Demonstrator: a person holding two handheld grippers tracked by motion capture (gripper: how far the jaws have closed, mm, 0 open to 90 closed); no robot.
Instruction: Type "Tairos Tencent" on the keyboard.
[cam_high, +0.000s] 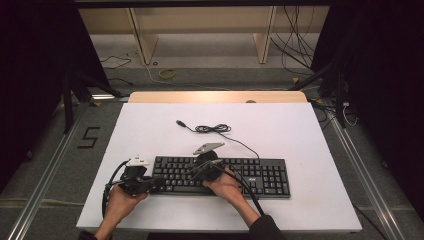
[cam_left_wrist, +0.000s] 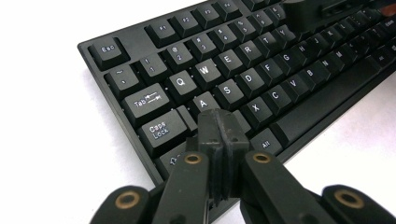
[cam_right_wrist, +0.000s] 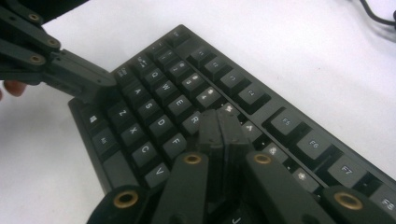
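Your bench carries a white board, and the black keyboard lies flat across its near half, with the long side toward you. Its cable runs out from the back edge and lies in a loose coil on the board behind it, with the plug well apart from the keys. You hold both tools over the left half of the keyboard. The left tool stands at the left end; in the left gripper view its jaws are clenched together with nothing between them, and the tip sits just below the A key, at the row of Caps Lock, very near or touching the caps. The right tool is near the middle of the letter block; in the right gripper view its jaws are also clenched and empty, and the tip points at the keys around R and F. I judge that the step in hand is typing, where each closed tip serves as one finger. The next move calls for a short straight press down on one single cap. Keep the jaws clenched, aim at the middle of the cap, and lift straight up, so that the neighbouring keys are not pushed together.
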